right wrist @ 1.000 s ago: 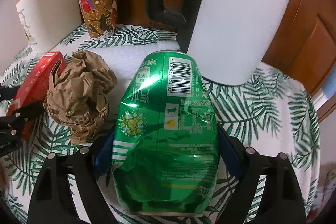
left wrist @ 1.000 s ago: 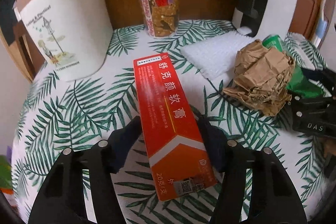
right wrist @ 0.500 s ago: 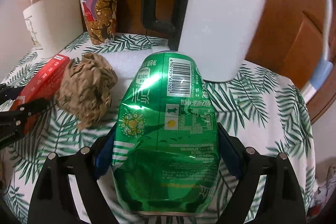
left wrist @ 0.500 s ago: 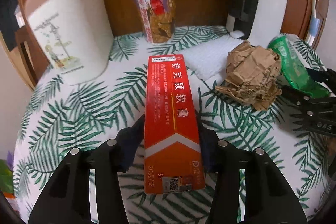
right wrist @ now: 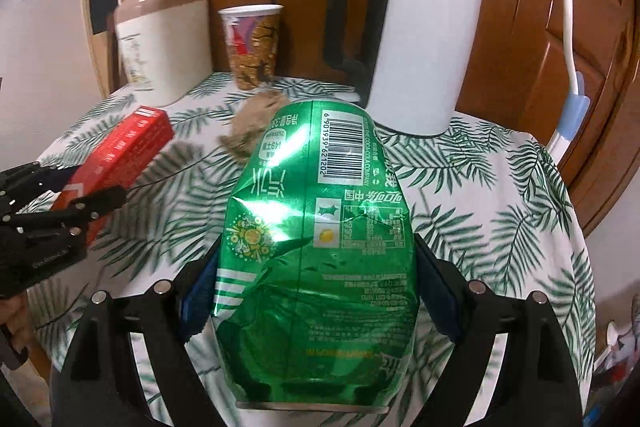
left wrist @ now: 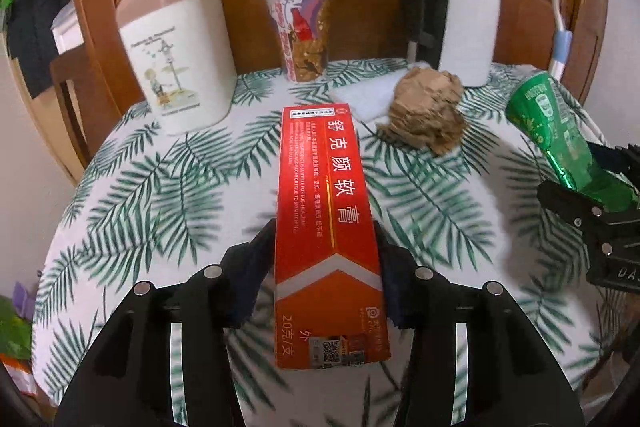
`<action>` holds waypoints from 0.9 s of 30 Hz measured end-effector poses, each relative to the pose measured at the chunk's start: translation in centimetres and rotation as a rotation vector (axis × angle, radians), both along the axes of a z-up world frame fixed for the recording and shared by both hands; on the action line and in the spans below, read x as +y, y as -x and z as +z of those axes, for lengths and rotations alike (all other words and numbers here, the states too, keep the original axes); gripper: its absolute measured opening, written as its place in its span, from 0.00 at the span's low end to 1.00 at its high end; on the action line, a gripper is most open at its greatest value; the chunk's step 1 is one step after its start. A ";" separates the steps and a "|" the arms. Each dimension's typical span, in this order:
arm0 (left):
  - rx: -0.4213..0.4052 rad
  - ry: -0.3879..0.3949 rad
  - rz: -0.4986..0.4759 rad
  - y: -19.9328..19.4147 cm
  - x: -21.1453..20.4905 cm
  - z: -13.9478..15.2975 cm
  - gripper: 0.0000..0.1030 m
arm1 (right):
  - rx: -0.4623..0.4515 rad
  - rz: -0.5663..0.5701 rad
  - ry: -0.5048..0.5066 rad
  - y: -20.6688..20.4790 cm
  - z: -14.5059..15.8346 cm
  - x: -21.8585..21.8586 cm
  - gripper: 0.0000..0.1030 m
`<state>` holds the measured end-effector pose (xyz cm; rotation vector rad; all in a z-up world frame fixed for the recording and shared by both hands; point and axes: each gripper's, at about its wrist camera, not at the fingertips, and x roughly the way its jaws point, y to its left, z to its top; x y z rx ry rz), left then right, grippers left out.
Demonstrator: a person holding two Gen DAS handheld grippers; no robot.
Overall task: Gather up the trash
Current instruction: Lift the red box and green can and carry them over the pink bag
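Observation:
My left gripper (left wrist: 324,251) is shut on a long red ointment box (left wrist: 324,195) and holds it above the leaf-print table. The box also shows in the right wrist view (right wrist: 128,151), with the left gripper (right wrist: 86,203) around it. My right gripper (right wrist: 316,283) is shut on a crushed green soda can (right wrist: 316,247), also lifted off the table. The can (left wrist: 556,131) and right gripper (left wrist: 588,187) show at the right edge of the left wrist view. A crumpled brown paper ball (left wrist: 428,111) lies on the table beyond both; the can partly hides it in the right wrist view (right wrist: 252,123).
A cream bin with a brown lid (left wrist: 176,51), a paper cola cup with a blue straw (left wrist: 304,31) and a white kettle with a black handle (left wrist: 460,7) stand along the table's far edge (left wrist: 360,65). A white foam sheet (left wrist: 364,99) lies by the paper ball. Wooden doors stand behind.
Both grippers have pulled back and risen with their loads. The table and its far objects now look smaller and further away. The red box points straighter ahead.

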<state>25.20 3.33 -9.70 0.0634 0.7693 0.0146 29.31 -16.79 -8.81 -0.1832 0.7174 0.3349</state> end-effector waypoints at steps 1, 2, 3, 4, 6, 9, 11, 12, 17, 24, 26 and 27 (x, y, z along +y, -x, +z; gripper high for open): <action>-0.004 0.001 0.001 0.5 0.0 0.0 0.47 | -0.009 0.006 0.005 0.9 0.1 0.2 0.83; -0.007 0.002 0.002 1.1 0.1 0.1 0.47 | -0.011 0.009 0.004 1.5 0.2 0.3 0.83; -0.008 0.007 0.002 1.9 0.2 0.1 0.47 | -0.009 0.014 0.002 1.9 0.2 0.3 0.83; -0.011 0.009 0.004 2.5 0.3 0.1 0.47 | -0.013 0.017 0.002 2.6 0.2 0.4 0.83; -0.015 0.011 0.007 3.6 0.3 0.1 0.47 | -0.016 0.023 -0.002 3.9 0.3 0.5 0.83; -0.022 0.014 0.008 5.5 0.4 0.1 0.47 | -0.021 0.030 0.000 5.4 0.4 0.7 0.83; -0.025 0.019 0.009 6.4 0.4 0.1 0.47 | -0.023 0.038 0.004 6.6 0.3 0.8 0.83; -0.029 0.022 0.009 7.0 0.4 0.2 0.47 | -0.027 0.039 0.006 7.1 0.3 0.8 0.83; -0.039 0.024 0.006 9.8 0.2 0.3 0.47 | -0.031 0.052 -0.004 10.0 0.4 0.8 0.83; -0.058 0.030 -0.015 14.9 -0.6 0.5 0.47 | -0.049 0.082 -0.024 15.7 0.3 0.2 0.83; -0.060 0.032 -0.024 16.4 -0.9 0.4 0.47 | -0.047 0.093 -0.030 17.5 0.0 0.1 0.83; -0.061 0.033 -0.029 17.4 -1.1 0.3 0.47 | -0.045 0.099 -0.030 18.2 -0.2 0.0 0.83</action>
